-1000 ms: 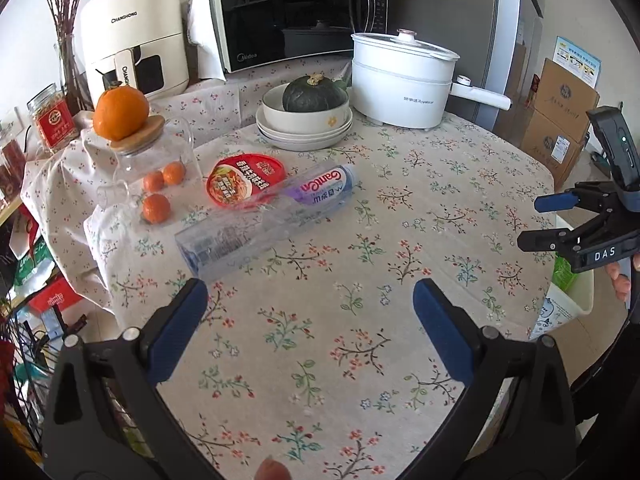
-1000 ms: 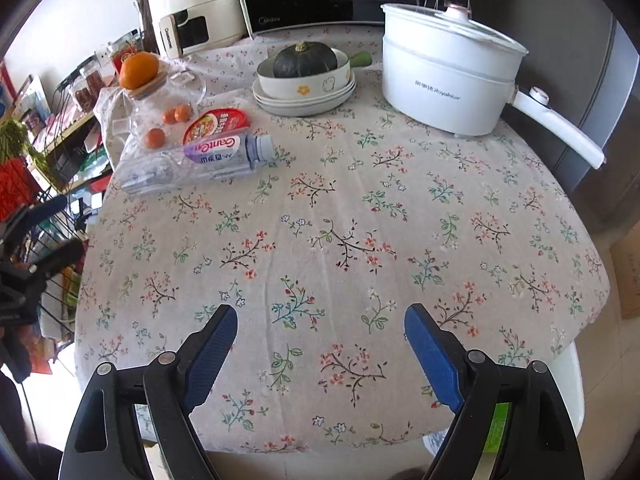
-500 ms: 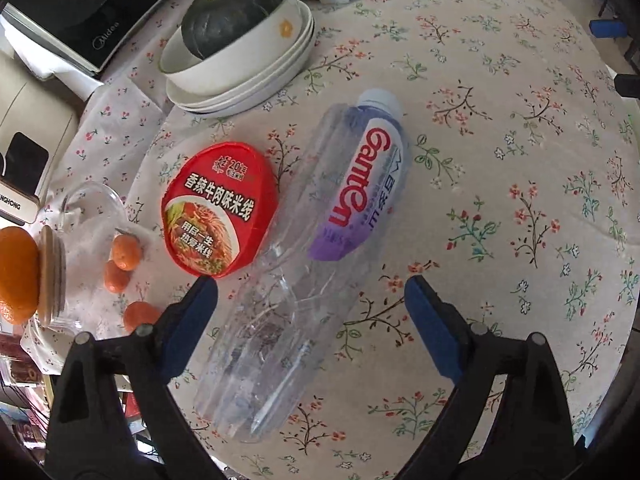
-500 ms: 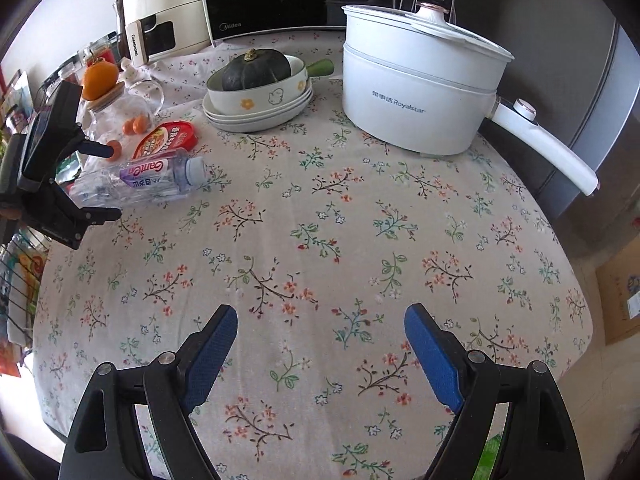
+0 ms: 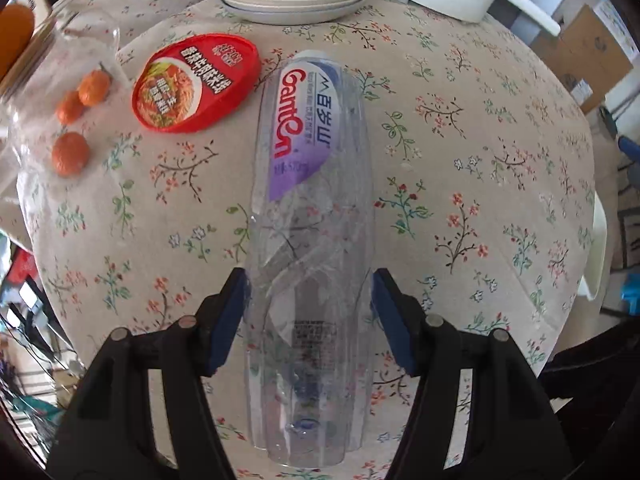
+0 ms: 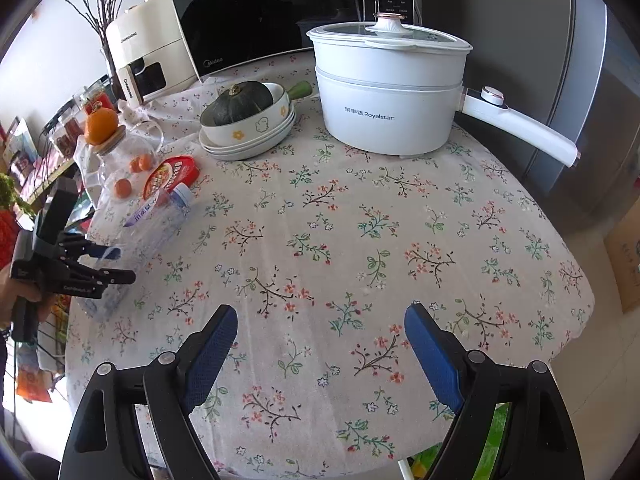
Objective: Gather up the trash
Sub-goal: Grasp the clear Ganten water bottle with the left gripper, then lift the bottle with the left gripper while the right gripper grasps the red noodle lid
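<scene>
An empty clear plastic bottle point(image 5: 312, 184) with a purple Ganten label lies on the flowered tablecloth. My left gripper point(image 5: 310, 300) has closed in on the bottle's lower body, with a blue pad against each side. A red instant-noodle lid point(image 5: 196, 84) lies just beyond the bottle to the left. In the right wrist view the bottle point(image 6: 156, 220) and the lid point(image 6: 172, 174) are at the table's left, with the left gripper point(image 6: 108, 264) on the bottle. My right gripper point(image 6: 320, 340) is open and empty over the table's near edge.
A glass jar with small oranges point(image 5: 72, 120) stands left of the lid. Stacked plates with a bowl and a squash point(image 6: 248, 120), a white electric pot point(image 6: 388, 88), a microwave point(image 6: 248, 20) and an air fryer point(image 6: 144, 60) stand at the back. Cardboard boxes point(image 5: 588, 56) sit beyond the table's right edge.
My left gripper moved down onto the bottle and narrowed from wide open until its pads touch the bottle's sides. My right gripper stayed open and drifted slightly nearer the pot.
</scene>
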